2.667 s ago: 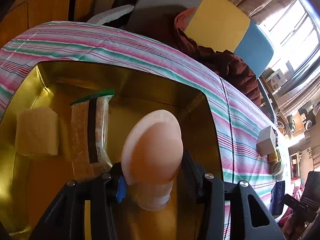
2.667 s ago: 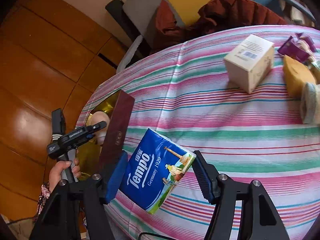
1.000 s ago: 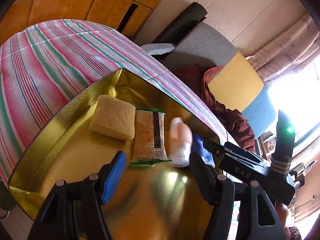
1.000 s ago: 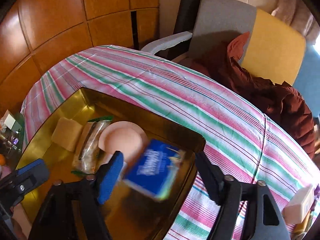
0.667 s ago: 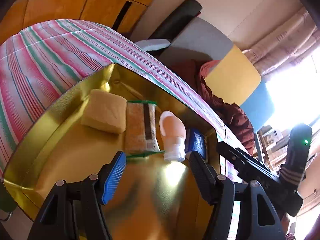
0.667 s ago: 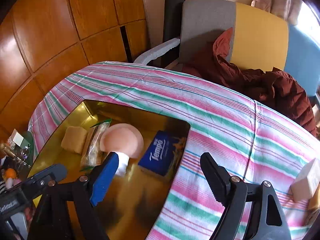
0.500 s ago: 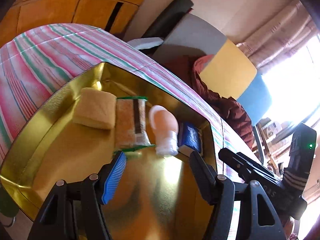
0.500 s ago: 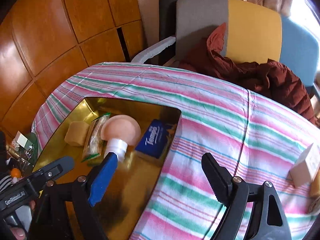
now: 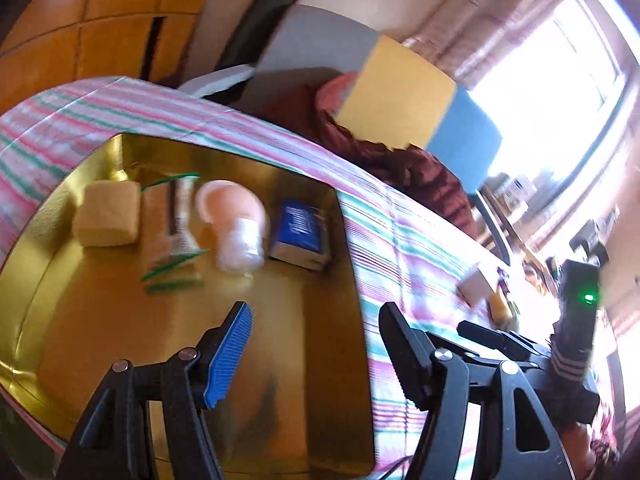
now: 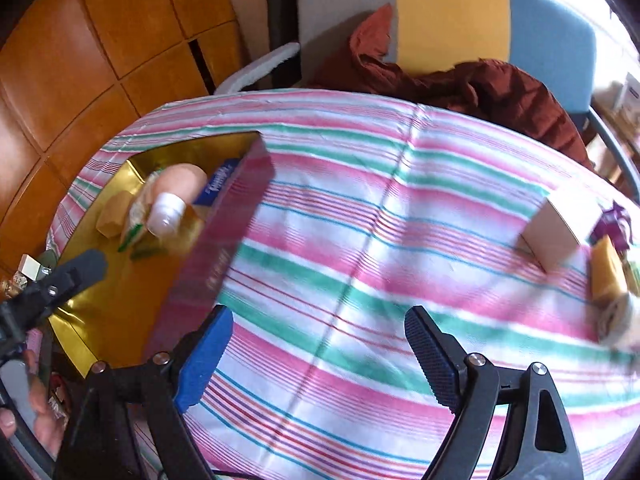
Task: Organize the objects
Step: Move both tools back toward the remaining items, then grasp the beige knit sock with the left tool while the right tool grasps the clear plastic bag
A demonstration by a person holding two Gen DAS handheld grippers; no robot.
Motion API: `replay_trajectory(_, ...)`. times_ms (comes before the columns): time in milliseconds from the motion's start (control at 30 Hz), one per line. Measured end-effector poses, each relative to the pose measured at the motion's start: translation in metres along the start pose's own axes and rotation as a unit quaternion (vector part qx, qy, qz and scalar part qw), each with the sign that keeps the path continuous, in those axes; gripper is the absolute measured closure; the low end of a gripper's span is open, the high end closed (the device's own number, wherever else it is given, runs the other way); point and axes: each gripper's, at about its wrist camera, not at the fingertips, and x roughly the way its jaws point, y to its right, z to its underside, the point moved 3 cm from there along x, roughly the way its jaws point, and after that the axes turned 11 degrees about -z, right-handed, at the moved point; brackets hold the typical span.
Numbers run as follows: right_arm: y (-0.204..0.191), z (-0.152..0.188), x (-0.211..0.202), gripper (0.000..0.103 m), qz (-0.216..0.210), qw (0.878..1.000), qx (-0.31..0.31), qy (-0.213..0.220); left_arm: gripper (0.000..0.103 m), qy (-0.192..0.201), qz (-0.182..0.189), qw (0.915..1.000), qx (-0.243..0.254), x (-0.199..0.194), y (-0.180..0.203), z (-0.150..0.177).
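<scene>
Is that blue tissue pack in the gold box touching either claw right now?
Apart. In the left wrist view the tissue pack lies in the gold box, well beyond the open left claw. The right claw hangs open over the tablecloth.

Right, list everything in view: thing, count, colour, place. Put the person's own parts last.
Box: one, gold inside, maroon outside, on the table's left side.
Sponge: one, yellow, in the box, far left of the row.
Snack packet: one, clear with green ends, right of the sponge.
Bottle: one, peach with white cap, right of the packet.
Tissue pack: one, blue, at the box's right wall.
Tablecloth: one, pink, green and white stripes.
Carton: one, white, far right of the table.
Chair: one, grey, yellow, blue, behind the table.
Garment: one, maroon, on the chair.
Left gripper: open, empty.
Right gripper: open, empty.
</scene>
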Motion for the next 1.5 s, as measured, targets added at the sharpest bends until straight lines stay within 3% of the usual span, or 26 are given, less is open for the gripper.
replay_trajectory(333,0.084,0.048,-0.036,0.014,0.047,0.996,0.076,-0.020,0.036,-0.015,0.043,0.9934,0.105,-0.003,0.059,0.032)
replay_trajectory(533,0.155,0.065,-0.074,0.014,0.075,0.984,0.157,-0.026,0.036,-0.026,0.072,0.9847,0.157,-0.008,0.090,0.059)
replay_trajectory(667,0.216,0.066,-0.117,0.014,0.122,0.968,0.221,0.008,0.036,-0.030,0.087,0.9802,0.175,-0.013,0.104,0.071)
replay_trajectory(833,0.293,0.065,-0.168,0.015,0.204,0.932,0.293,0.061,0.036,-0.041,0.091,0.9782,0.182,-0.012,0.112,0.080)
replay_trajectory(933,0.329,0.068,-0.179,0.021,0.217,0.918,0.321,0.080,0.036,-0.050,0.089,0.9770,0.187,-0.010,0.116,0.084)
replay_trajectory(1033,0.345,0.074,-0.171,0.030,0.204,0.919,0.329,0.079,0.036,-0.058,0.089,0.9754,0.193,-0.007,0.121,0.087)
replay_trajectory(1267,0.353,0.080,-0.142,0.037,0.143,0.926,0.341,0.077,0.036,-0.071,0.086,0.9684,0.223,0.005,0.148,0.090)
replay_trajectory(1367,0.350,0.077,-0.137,0.038,0.147,0.928,0.334,0.071,0.036,-0.074,0.096,0.9636,0.238,0.012,0.170,0.087)
replay_trajectory(1500,0.346,0.074,-0.132,0.056,0.160,0.934,0.314,0.056,0.036,-0.081,0.117,0.9558,0.257,0.025,0.212,0.082)
